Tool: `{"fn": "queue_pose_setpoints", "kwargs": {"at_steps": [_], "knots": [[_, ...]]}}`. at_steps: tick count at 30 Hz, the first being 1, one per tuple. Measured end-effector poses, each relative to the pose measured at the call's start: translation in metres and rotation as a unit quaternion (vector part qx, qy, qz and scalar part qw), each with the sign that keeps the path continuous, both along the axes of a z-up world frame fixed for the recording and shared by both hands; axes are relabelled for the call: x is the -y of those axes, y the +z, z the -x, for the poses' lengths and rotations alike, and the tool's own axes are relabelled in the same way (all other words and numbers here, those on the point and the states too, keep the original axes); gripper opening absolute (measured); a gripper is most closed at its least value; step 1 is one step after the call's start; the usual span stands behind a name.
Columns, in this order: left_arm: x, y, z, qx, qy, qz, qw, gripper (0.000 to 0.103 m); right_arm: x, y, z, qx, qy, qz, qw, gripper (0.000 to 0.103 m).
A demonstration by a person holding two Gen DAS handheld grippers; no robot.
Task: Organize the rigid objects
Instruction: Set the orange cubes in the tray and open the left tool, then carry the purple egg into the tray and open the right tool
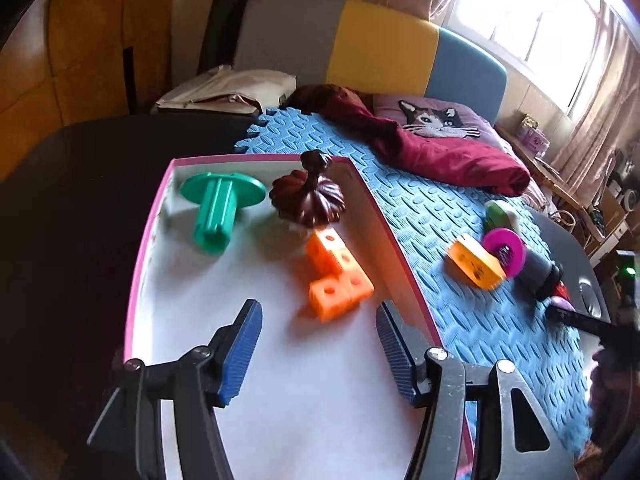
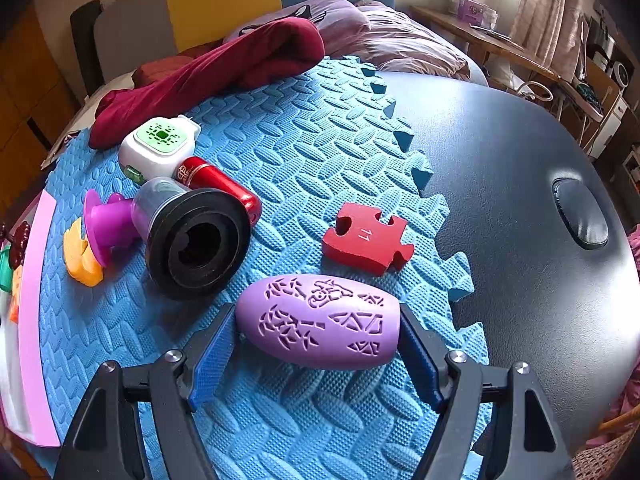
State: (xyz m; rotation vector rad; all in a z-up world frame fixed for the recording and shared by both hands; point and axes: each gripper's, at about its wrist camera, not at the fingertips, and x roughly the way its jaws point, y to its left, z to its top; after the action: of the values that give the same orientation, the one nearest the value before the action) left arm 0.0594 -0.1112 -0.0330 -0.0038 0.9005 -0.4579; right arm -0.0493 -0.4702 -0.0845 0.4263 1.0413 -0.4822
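Two grippers, left gripper [image 1: 318, 344] empty over box [image 1: 148, 248], right gripper [image 2: 316, 350] clasping purple egg [image 2: 318, 322]

bedroom. dark round table [image 2: 520, 200] in front, blue foam mat [image 2: 304, 152] across part of it. behind table, bed with padded headboard [image 1: 380, 56] in grey, yellow, blue panels. cat-print pillow [image 1: 436, 120] and dark red blanket [image 1: 432, 152] on bed. wooden wardrobe [image 1: 88, 40] on one side. on other side, bright window [image 1: 532, 12] with pale pink curtains [image 1: 600, 92], daylight washing in. long wooden desk [image 2: 492, 44] under window, cluttered with small boxes.
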Motion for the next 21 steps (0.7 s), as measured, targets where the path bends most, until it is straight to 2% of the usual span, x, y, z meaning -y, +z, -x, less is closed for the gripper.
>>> {"fn": "queue_pose_setpoints", "kwargs": {"at_steps": [6, 8, 14, 21], "knots": [[-0.009, 0.002, 0.028, 0.025, -0.003, -0.02, 0.9995, 0.063, -0.002, 0.0, 0.0, -0.003, 0.004, 0.009, 1.0, 0.078], [-0.014, 0.002, 0.034, 0.034, 0.005, -0.028, 0.999, 0.066, -0.002, 0.001, 0.0, -0.002, 0.004, 0.011, 1.0, 0.078], [-0.026, -0.003, 0.038, 0.035, 0.026, -0.038, 0.9983, 0.067, -0.005, 0.001, 0.0, -0.003, 0.012, 0.015, 1.0, 0.078], [-0.035, -0.005, 0.037, 0.032, 0.043, -0.038, 0.9978, 0.072, -0.011, 0.003, -0.001, 0.011, 0.035, -0.014, 0.999, 0.078]]}}
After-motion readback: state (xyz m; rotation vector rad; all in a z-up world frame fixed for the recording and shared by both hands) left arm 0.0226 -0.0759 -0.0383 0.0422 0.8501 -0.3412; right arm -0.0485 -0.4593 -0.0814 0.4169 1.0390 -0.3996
